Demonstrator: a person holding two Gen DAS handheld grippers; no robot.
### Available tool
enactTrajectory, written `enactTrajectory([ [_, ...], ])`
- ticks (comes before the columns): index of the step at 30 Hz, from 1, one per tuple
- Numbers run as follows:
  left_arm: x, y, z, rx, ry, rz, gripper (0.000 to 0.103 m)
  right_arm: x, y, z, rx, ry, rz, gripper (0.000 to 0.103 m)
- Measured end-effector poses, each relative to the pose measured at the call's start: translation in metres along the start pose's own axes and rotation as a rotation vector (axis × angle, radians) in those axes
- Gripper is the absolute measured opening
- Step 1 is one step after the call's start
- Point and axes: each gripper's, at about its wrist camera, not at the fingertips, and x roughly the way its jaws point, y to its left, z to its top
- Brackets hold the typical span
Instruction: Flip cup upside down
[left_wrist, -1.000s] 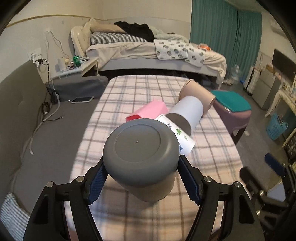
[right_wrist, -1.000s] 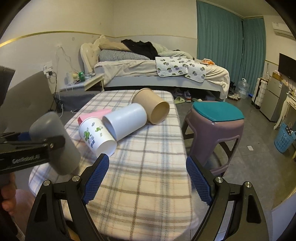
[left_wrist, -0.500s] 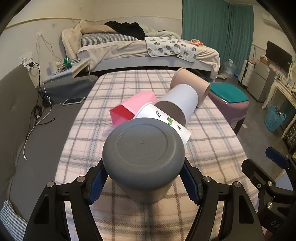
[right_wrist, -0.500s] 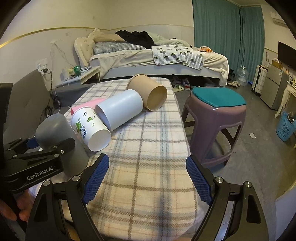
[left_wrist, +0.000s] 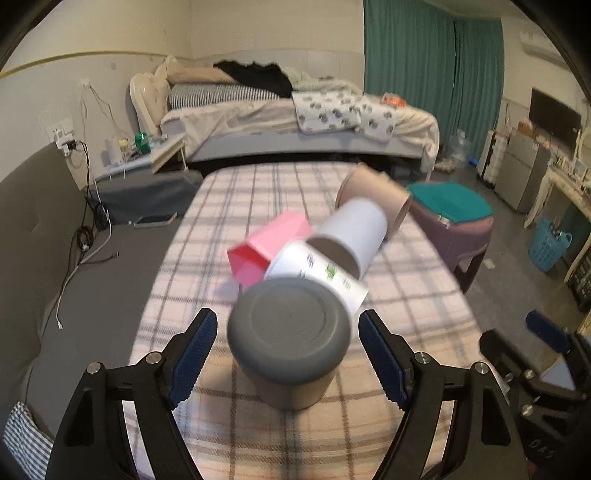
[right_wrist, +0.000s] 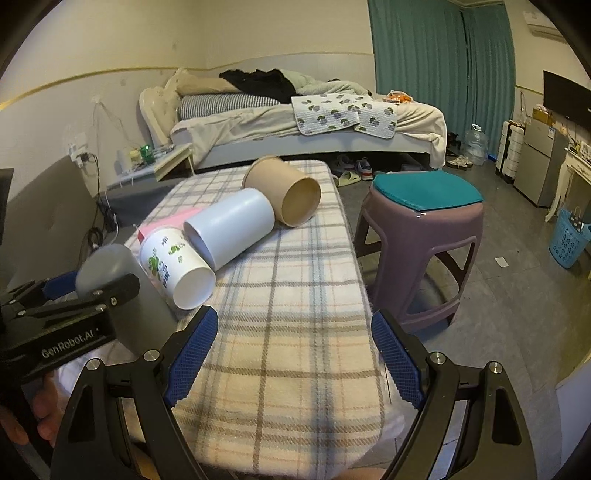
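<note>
The grey cup (left_wrist: 290, 341), set base-up on the plaid tablecloth (left_wrist: 399, 295) between the widely parted jaws of the left gripper (left_wrist: 288, 354), is judged light, rigid and smooth-walled, best gripped mid-wall, while the right gripper (right_wrist: 295, 354) is held wide and empty.

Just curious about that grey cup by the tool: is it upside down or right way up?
Upside down: the grey cup stands on the plaid cloth, flat closed base up, mouth hidden underneath.
</note>
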Motion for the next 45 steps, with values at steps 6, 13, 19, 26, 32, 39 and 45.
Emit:
enactTrajectory([
  [6, -0.061, 0.009, 0.010, -0.019, -0.178, -0.058, 0.090, -0.030, 0.000, 0.003, 0.022, -0.074, -0.002, 0.086],
  [13, -0.108, 0.036, -0.021, -0.013, -0.284, -0.056, 0.103, -0.072, 0.018, -0.007, -0.006, -0.140, 0.001, 0.086],
  [19, -0.113, 0.066, -0.055, -0.080, -0.295, 0.024, 0.103, -0.089, 0.032, -0.022, -0.005, -0.156, 0.020, 0.103],
  [26, -0.091, 0.067, -0.075, -0.068, -0.207, 0.035, 0.103, -0.088, 0.042, -0.031, -0.013, -0.193, 0.014, 0.103],
  [32, -0.086, 0.060, -0.080, -0.054, -0.179, 0.046, 0.103, -0.073, 0.050, -0.035, -0.057, -0.155, 0.028, 0.103],
  [39, -0.085, 0.061, -0.082, -0.061, -0.176, 0.049, 0.103, -0.069, 0.048, -0.037, -0.046, -0.143, 0.038, 0.103],
  [45, -0.085, 0.063, -0.082, -0.062, -0.175, 0.047, 0.103, -0.069, 0.053, -0.038, -0.066, -0.143, 0.033, 0.103],
])
